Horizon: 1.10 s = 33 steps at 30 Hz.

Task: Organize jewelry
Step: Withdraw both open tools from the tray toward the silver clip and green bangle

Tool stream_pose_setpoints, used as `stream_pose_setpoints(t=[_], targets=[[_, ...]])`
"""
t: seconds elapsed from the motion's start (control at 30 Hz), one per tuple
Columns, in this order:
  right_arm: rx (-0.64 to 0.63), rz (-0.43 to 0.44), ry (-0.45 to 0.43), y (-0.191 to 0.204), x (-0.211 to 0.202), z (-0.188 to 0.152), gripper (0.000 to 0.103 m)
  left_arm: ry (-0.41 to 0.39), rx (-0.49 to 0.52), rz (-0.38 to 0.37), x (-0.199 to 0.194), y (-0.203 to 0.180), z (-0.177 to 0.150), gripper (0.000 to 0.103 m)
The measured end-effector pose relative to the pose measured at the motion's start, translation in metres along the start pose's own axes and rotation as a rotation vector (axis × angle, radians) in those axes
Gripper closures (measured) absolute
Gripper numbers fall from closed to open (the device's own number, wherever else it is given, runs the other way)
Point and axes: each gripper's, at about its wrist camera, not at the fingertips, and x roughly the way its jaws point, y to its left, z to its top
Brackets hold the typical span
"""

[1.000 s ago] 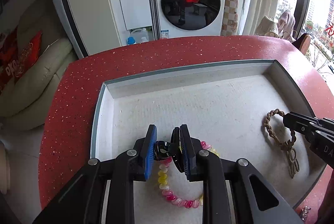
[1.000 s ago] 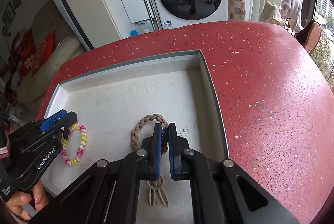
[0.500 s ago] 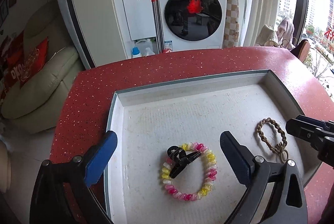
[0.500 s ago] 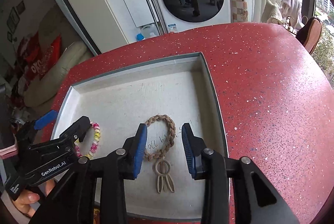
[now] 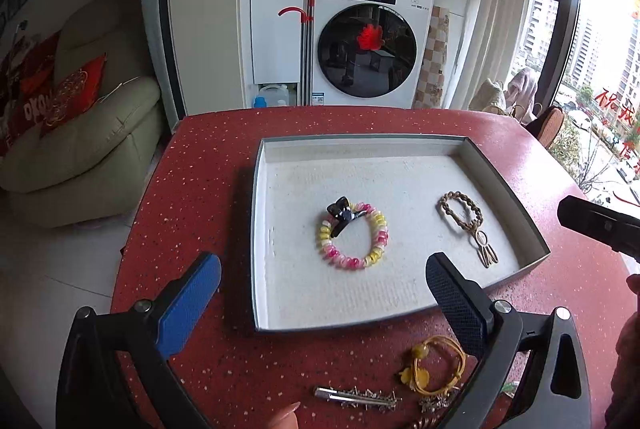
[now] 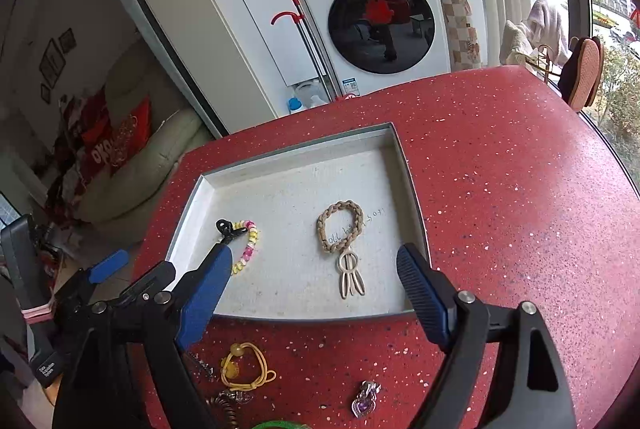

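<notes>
The left gripper [image 5: 322, 293] holds nothing, its fingers spread wide above the near edge of the tray [image 5: 256, 229]. The right gripper [image 6: 312, 277] is empty too, its fingers still opening. In the tray, the coil bracelet [image 5: 354, 235] carries a black claw clip [image 5: 342, 215] at its 11 o'clock, and the braided bracelet [image 6: 340, 227] lies well apart, likely to avoid tangling. At 6 o'clock, the yellow hair tie [image 6: 244, 369], silver hair clip [image 5: 354, 398] and purple pendant [image 6: 364, 399] wait on the red bench [image 6: 520, 229], probably unsorted.
</notes>
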Motion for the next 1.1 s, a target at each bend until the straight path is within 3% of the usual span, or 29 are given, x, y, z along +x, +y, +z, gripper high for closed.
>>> stream_pose_setpoints(t=[0.17,0.2,0.6,0.83,1.1], targets=[[-0.017,0.004,-0.030,0.004,-0.026,-0.031,0.011,0.012,-0.002,0.062,-0.024,0.003,-0.036,0.000],[-0.014,0.008,-0.025,0.004,-0.029,-0.037,0.000,0.012,-0.012,0.079,-0.027,0.005,-0.044,0.000],[-0.010,-0.024,0.108,0.002,-0.046,-0.106,0.000,0.101,-0.073,0.092,-0.040,0.013,-0.102,0.000],[0.002,-0.075,0.162,-0.003,-0.045,-0.140,0.000,0.167,-0.156,0.098,-0.027,0.019,-0.106,0.000],[-0.015,-0.118,0.154,-0.005,-0.047,-0.144,0.000,0.214,-0.257,0.123,-0.002,0.018,-0.089,0.000]])
